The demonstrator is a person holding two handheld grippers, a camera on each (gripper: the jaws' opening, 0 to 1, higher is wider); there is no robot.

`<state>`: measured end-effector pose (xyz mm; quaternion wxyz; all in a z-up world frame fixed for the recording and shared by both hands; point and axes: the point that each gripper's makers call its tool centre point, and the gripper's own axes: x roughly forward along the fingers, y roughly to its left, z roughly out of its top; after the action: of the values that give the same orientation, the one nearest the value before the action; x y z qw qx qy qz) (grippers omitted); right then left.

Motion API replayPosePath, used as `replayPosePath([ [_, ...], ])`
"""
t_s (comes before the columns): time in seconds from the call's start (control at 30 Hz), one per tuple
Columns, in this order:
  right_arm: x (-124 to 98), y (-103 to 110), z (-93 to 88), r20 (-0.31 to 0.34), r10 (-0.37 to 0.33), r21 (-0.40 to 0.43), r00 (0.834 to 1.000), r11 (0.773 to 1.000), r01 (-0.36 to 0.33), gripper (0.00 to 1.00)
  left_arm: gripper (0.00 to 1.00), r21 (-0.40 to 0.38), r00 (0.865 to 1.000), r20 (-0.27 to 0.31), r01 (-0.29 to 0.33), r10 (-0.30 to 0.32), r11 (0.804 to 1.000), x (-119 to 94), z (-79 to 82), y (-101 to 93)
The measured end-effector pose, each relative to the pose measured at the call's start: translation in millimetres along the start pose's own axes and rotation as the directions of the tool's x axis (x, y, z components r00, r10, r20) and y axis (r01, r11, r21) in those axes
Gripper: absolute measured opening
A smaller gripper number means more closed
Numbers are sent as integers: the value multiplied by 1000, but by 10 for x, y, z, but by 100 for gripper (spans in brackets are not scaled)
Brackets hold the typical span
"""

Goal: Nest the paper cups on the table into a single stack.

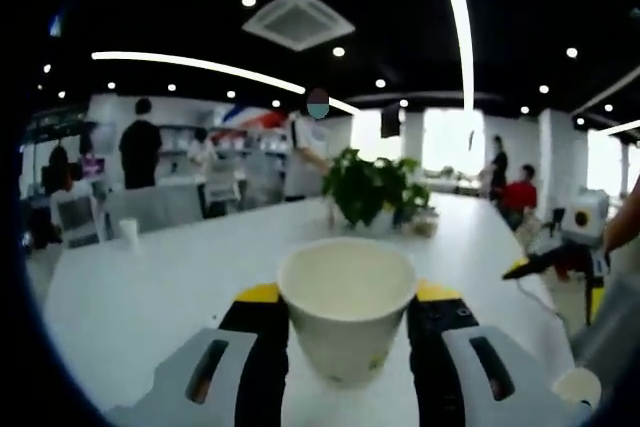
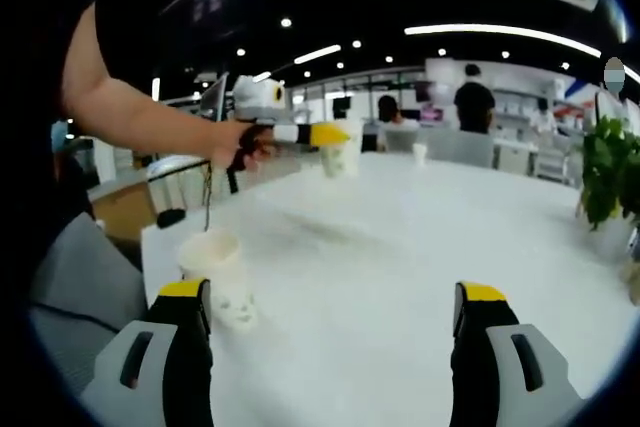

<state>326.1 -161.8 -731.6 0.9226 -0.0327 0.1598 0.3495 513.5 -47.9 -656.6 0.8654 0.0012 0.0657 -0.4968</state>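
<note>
In the left gripper view, my left gripper (image 1: pixel 350 299) is shut on a white paper cup (image 1: pixel 346 319), held upright above the white table (image 1: pixel 170 287) with its mouth open to me. My right gripper (image 1: pixel 535 267) comes in from the right edge. A second paper cup (image 1: pixel 578 385) stands low at the right. In the right gripper view, my right gripper (image 2: pixel 333 299) is open with nothing between its jaws. A paper cup (image 2: pixel 212 259) stands on the table just ahead of its left jaw. Farther off, a hand holds the left gripper (image 2: pixel 322 135) with its cup (image 2: pixel 335 160).
A potted plant (image 1: pixel 375 187) stands mid-table, also at the right edge of the right gripper view (image 2: pixel 612 172). A small cup (image 1: pixel 128 232) sits far left, the same far cup (image 2: pixel 420 152) near chairs. People stand and sit in the background. A grey chair (image 2: pixel 85 277) is beside the table corner.
</note>
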Motion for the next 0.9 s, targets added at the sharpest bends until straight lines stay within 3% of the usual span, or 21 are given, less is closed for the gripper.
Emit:
replayPosePath([
  [0.63,-68,-13,95,5,4,-12,1000,1000,-4,100,44,7,1000,24,3,-3,1000,-58,259,-75],
  [0.9,-77,-7,110,5,10,-21,1000,1000,-10,100,44,11,999,31,4,-4,1000,-91,290,-107],
])
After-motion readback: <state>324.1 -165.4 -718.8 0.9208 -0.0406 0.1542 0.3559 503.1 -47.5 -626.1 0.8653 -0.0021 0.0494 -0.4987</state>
